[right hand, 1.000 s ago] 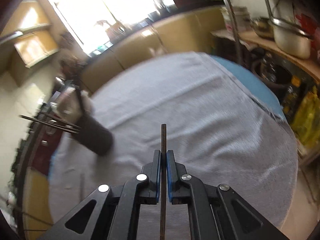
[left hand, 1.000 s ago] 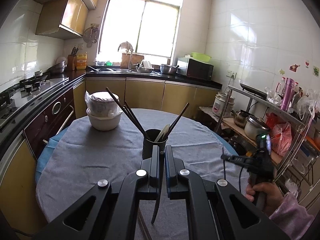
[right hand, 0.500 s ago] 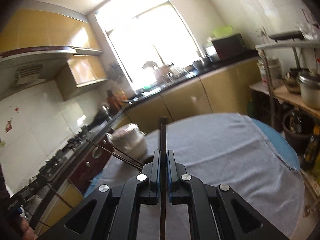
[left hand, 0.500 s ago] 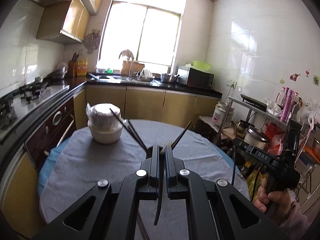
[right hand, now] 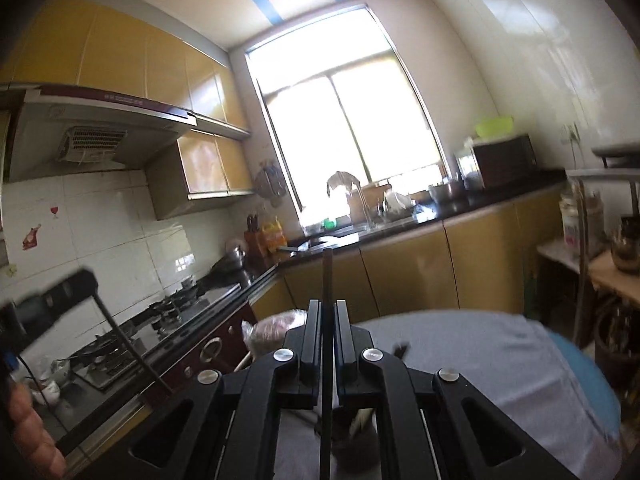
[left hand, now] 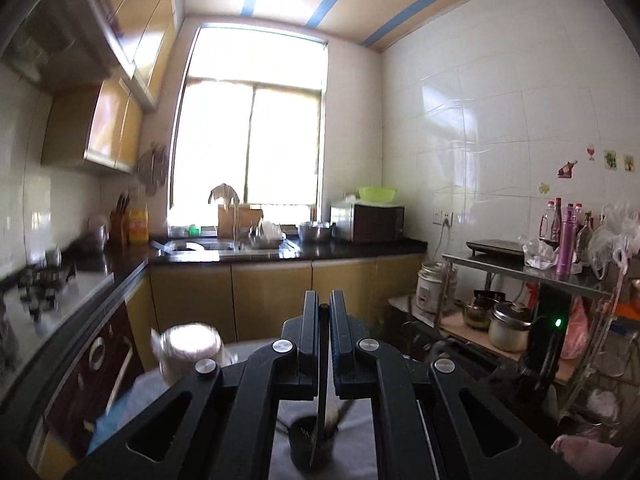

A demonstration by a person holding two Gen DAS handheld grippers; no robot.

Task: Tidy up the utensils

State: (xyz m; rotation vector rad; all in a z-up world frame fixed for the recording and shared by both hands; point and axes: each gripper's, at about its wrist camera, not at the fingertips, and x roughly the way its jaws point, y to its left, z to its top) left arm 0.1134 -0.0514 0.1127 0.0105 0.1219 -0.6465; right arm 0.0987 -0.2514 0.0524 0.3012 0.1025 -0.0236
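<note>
Left tool is closed tight on a thin dark chopstick. The stick hangs down from the pinch, and its low tip is over a dark cup at 6 o'clock in the left wrist view. The cup stands on the round counter with a grey cloth and has more utensils in it. A white pot in a bag sits on the counter at 8 o'clock, blurred.

Right tool is also closed tight on a dark chopstick. This stick pokes up past the tips toward 12 o'clock and also runs down to 6 o'clock. The same dark cup shows low in the right wrist view, partly hidden behind the tool, on the grey cloth.

At 9 o'clock in the right wrist view, the other tool holds its stick slanting down, and a person's hand grips it at 8 o'clock.
</note>
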